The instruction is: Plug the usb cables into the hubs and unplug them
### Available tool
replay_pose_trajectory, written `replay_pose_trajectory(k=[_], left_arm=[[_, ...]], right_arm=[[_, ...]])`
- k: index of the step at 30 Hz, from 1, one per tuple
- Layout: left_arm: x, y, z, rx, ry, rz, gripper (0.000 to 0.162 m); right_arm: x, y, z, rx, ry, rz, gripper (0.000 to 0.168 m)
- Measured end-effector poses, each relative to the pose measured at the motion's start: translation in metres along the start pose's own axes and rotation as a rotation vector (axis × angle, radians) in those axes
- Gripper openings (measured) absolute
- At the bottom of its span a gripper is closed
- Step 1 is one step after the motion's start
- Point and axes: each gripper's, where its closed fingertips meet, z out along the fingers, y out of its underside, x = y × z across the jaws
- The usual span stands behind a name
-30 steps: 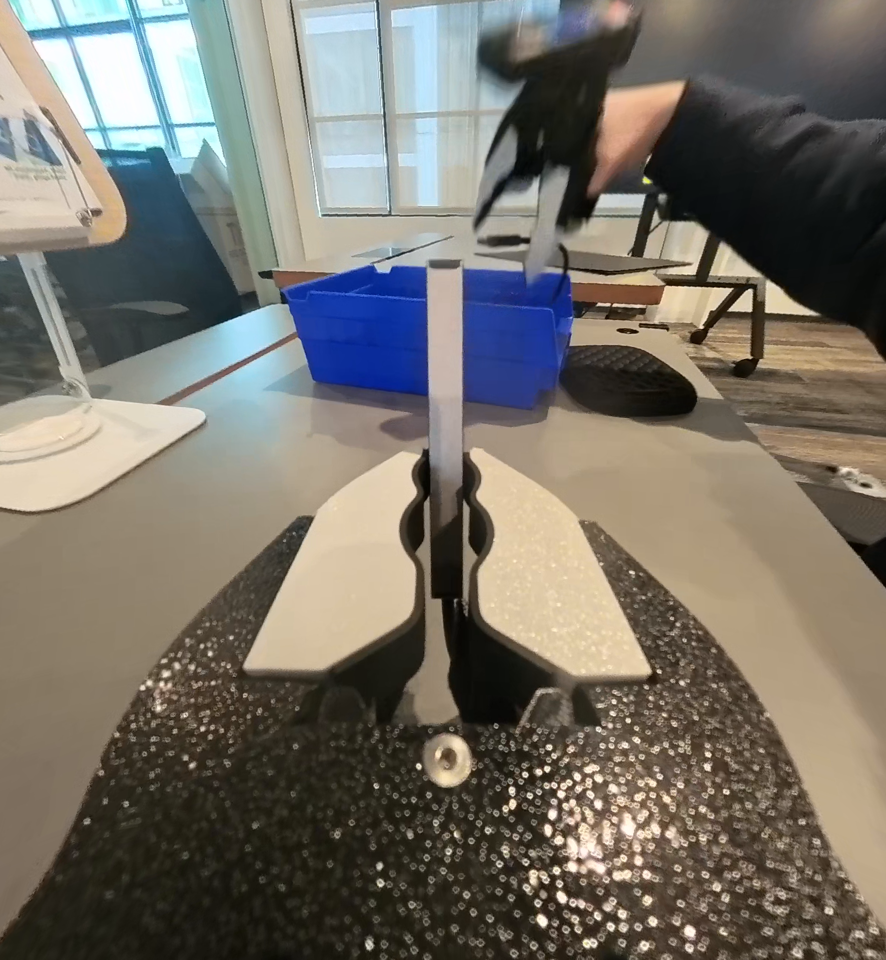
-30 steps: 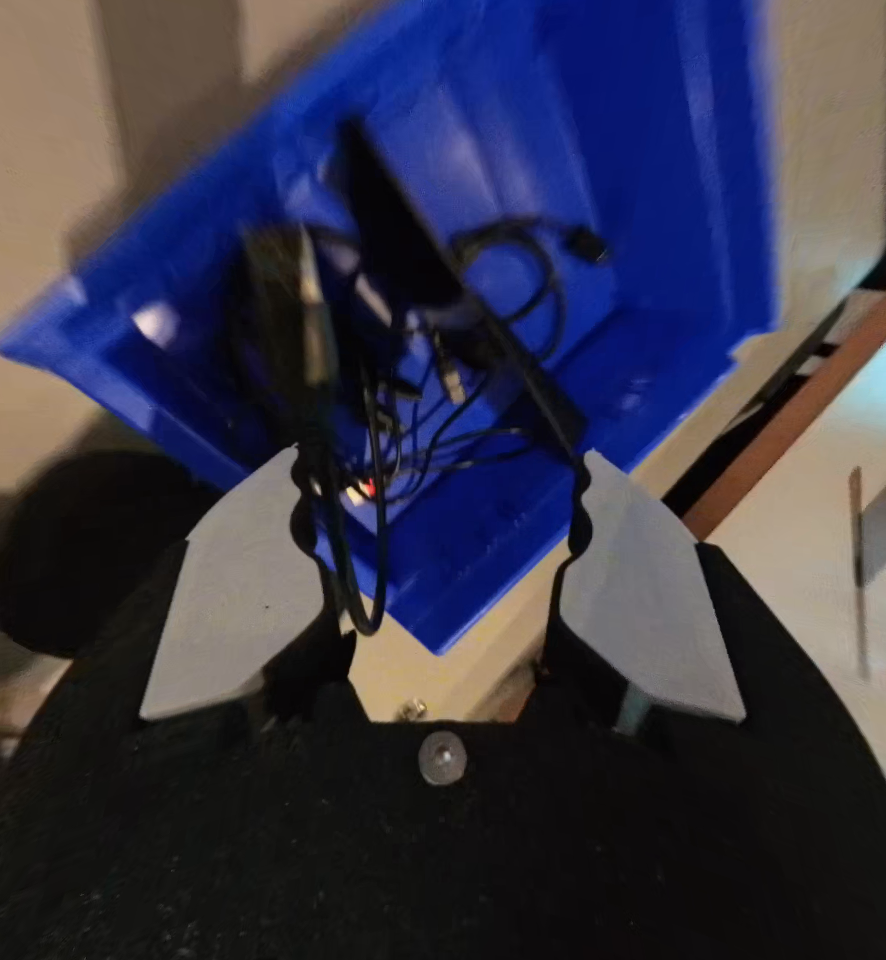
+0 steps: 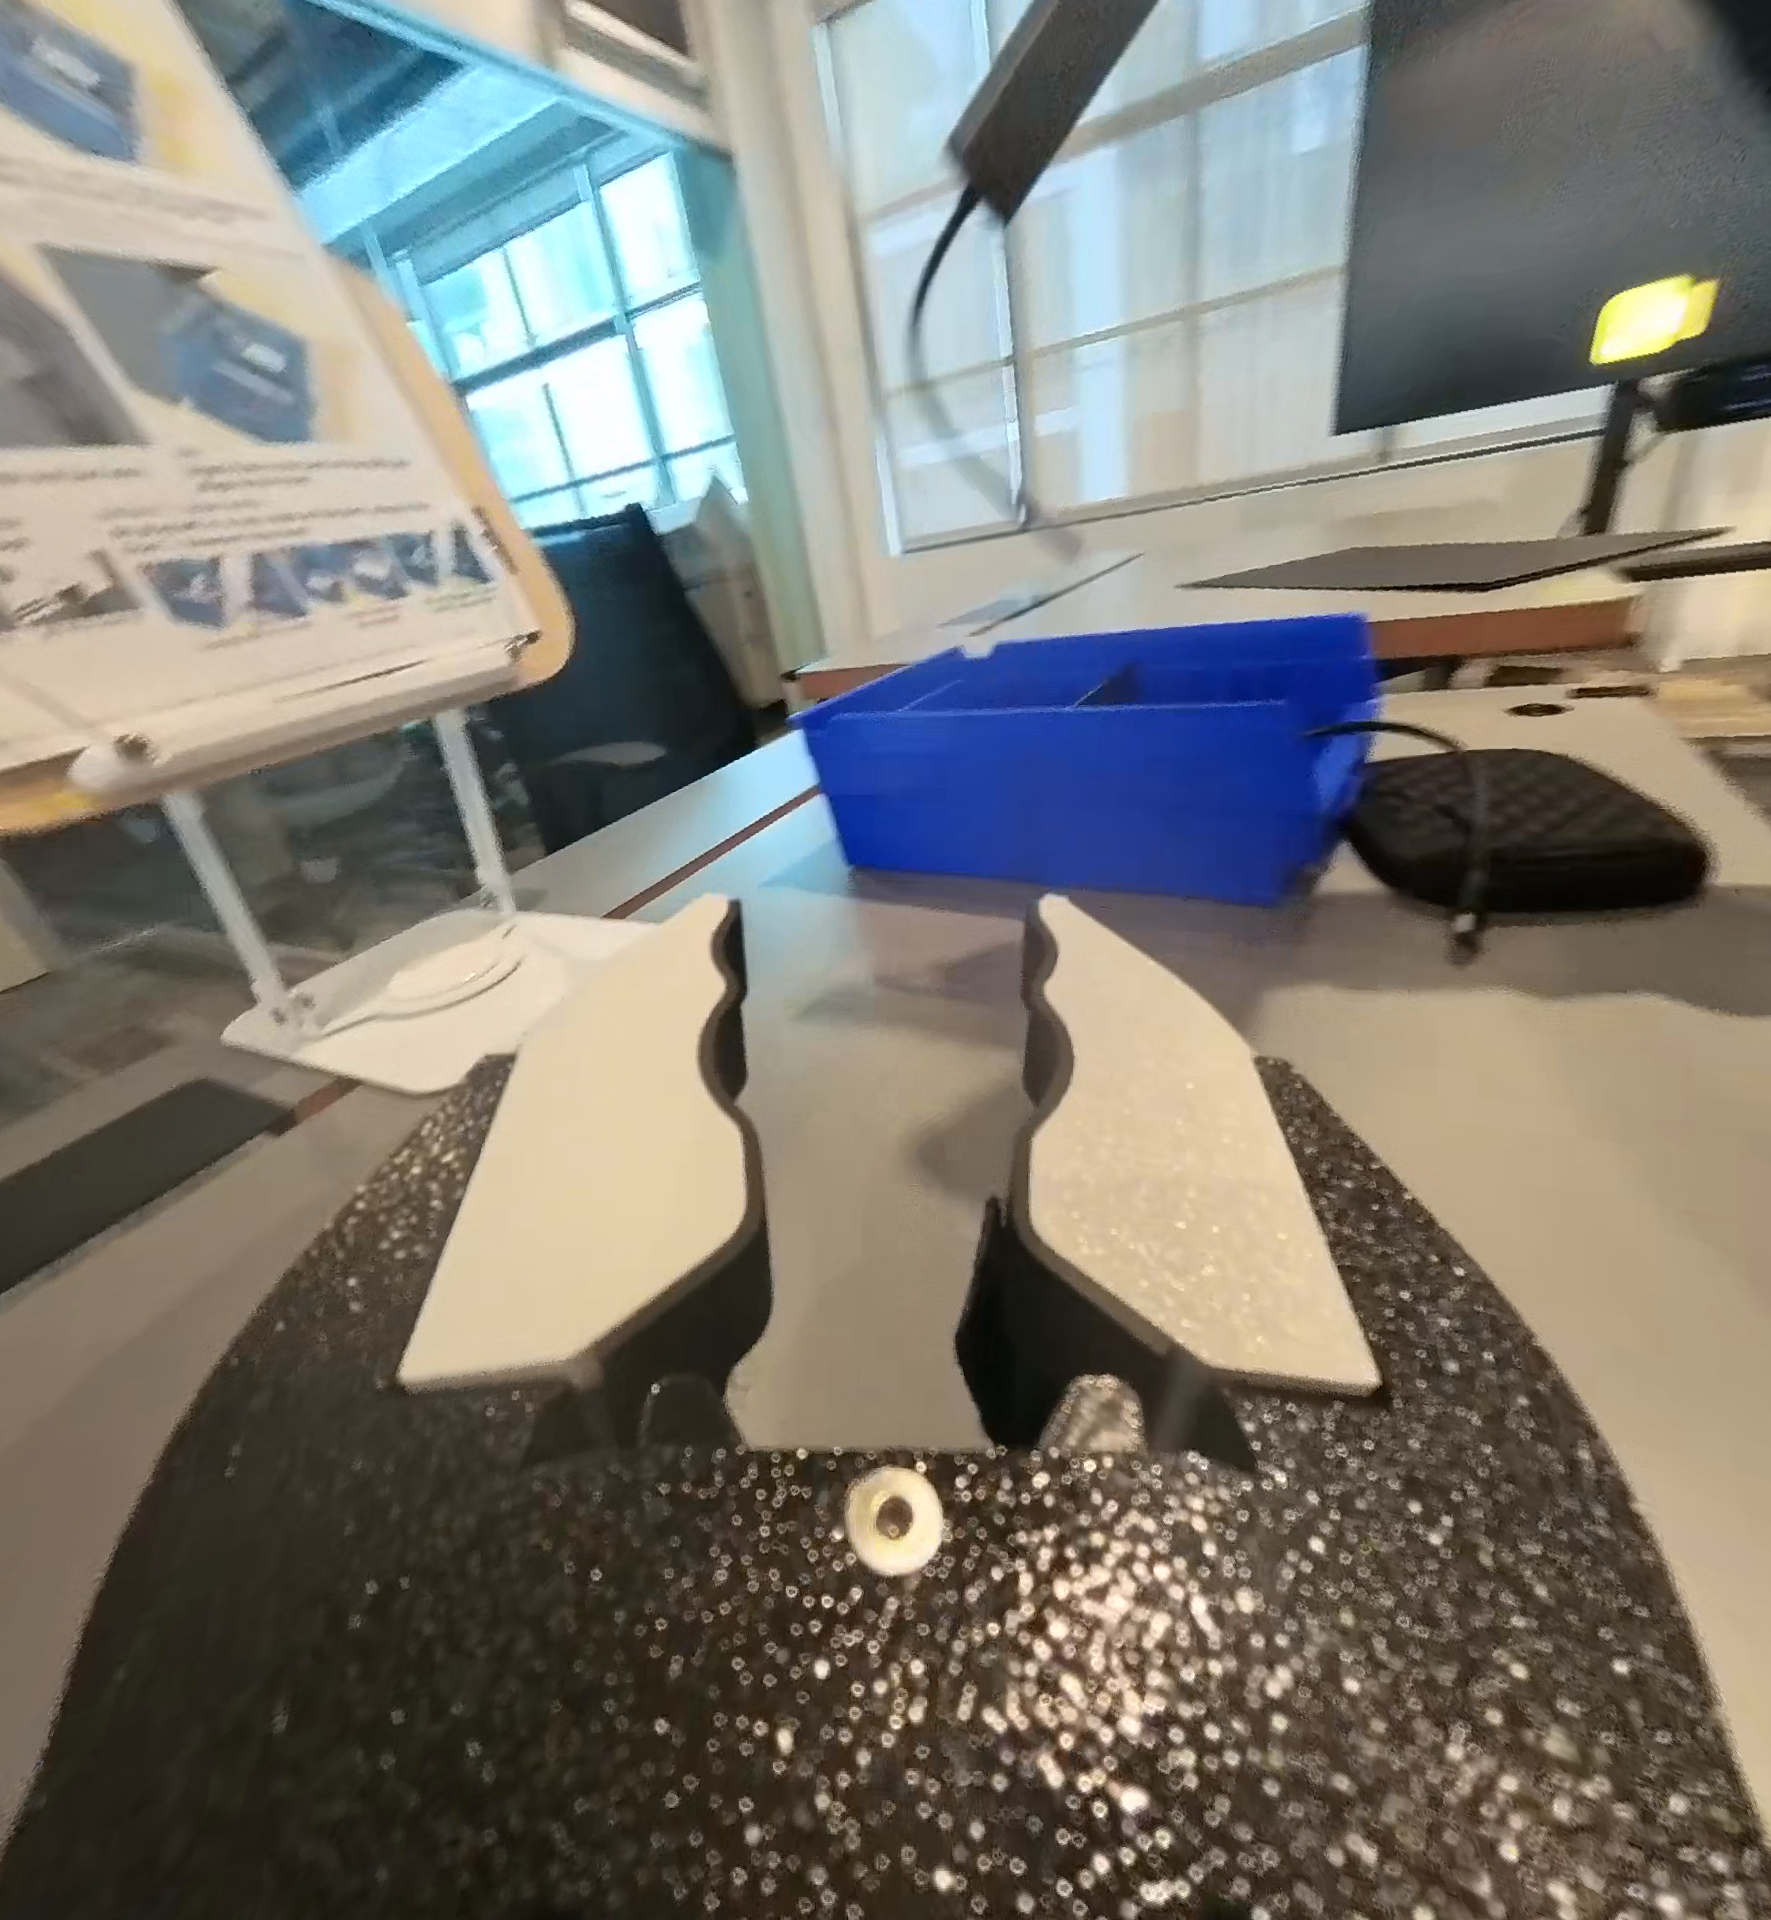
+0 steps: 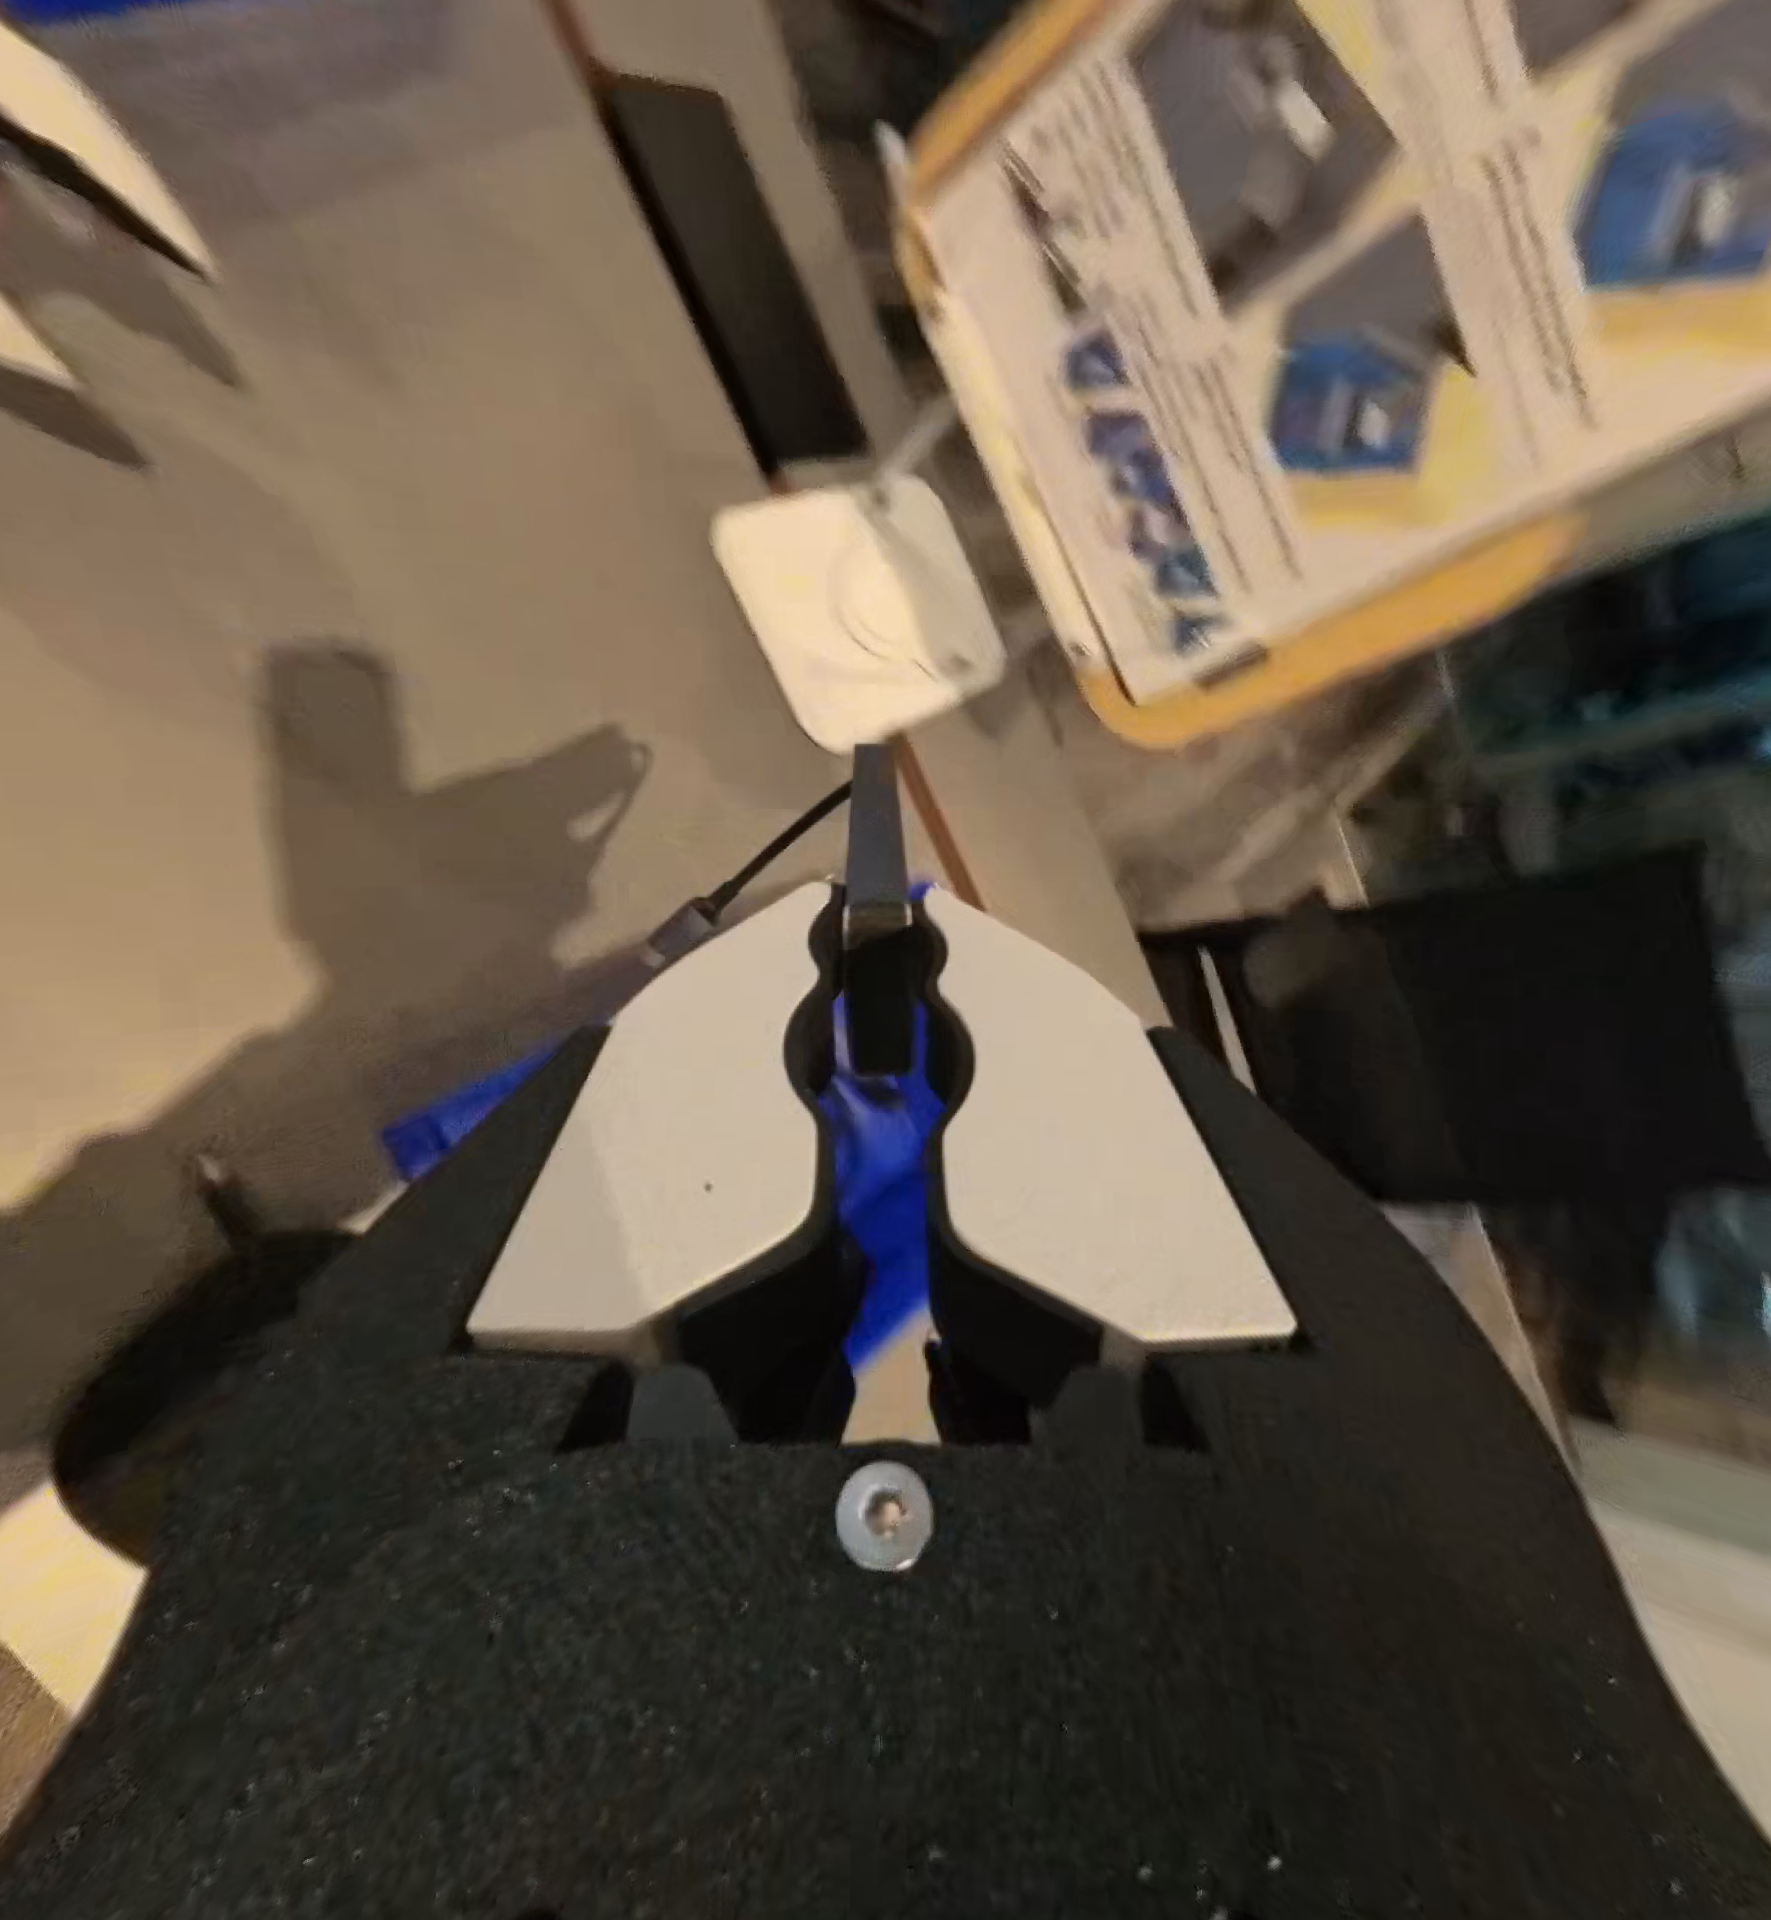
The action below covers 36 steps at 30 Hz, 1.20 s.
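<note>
One hub (image 4: 876,914) — one blue bin (image 3: 1089,769)

Left gripper (image 3: 886,987): speckled, glittery black body, matt grey fingers (image 3: 590,1153). Bin (image 3: 1089,790) ahead of it: glossy blue plastic. Worktop (image 3: 1483,1091): smooth matt grey. Pouch (image 3: 1525,831) beside bin: black quilted cloth. Right gripper (image 4: 876,920): rough matt black, pinching a dark smooth hub (image 4: 876,883).

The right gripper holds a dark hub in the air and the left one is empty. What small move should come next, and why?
Probably lower the hub to the bare grey table in front of the left gripper. The right gripper is shut on it high up, its cable hanging, while the left jaws stand open and empty, ready to steady it for plugging.
</note>
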Motion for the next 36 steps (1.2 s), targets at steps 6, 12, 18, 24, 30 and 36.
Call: replay_pose_trajectory(k=[6,12,18,24,30,36], left_arm=[[-0.021,0.011,-0.001,0.016,-0.15,0.018,0.052],[-0.038,0.013,-0.007,0.049,-0.188,-0.082,0.054],[-0.046,0.018,-0.009,0.044,-0.191,-0.153,0.054],[-0.048,0.021,-0.009,0.038,-0.188,-0.176,0.055],[-0.049,0.021,-0.009,0.028,-0.199,-0.163,0.056],[-0.046,0.023,-0.008,0.02,-0.196,-0.148,0.054]], right_arm=[[0.061,0.079,0.029,-0.357,0.12,-0.037,0.012],[0.043,0.149,0.124,-0.52,0.03,-0.074,0.012],[0.018,0.177,0.179,-0.326,-0.172,0.321,0.012],[0.02,0.227,0.186,-0.324,-0.173,0.568,0.017],[0.024,0.26,0.156,-0.465,-0.034,0.52,0.073],[-0.035,0.218,0.085,-0.361,-0.11,0.329,0.079]])
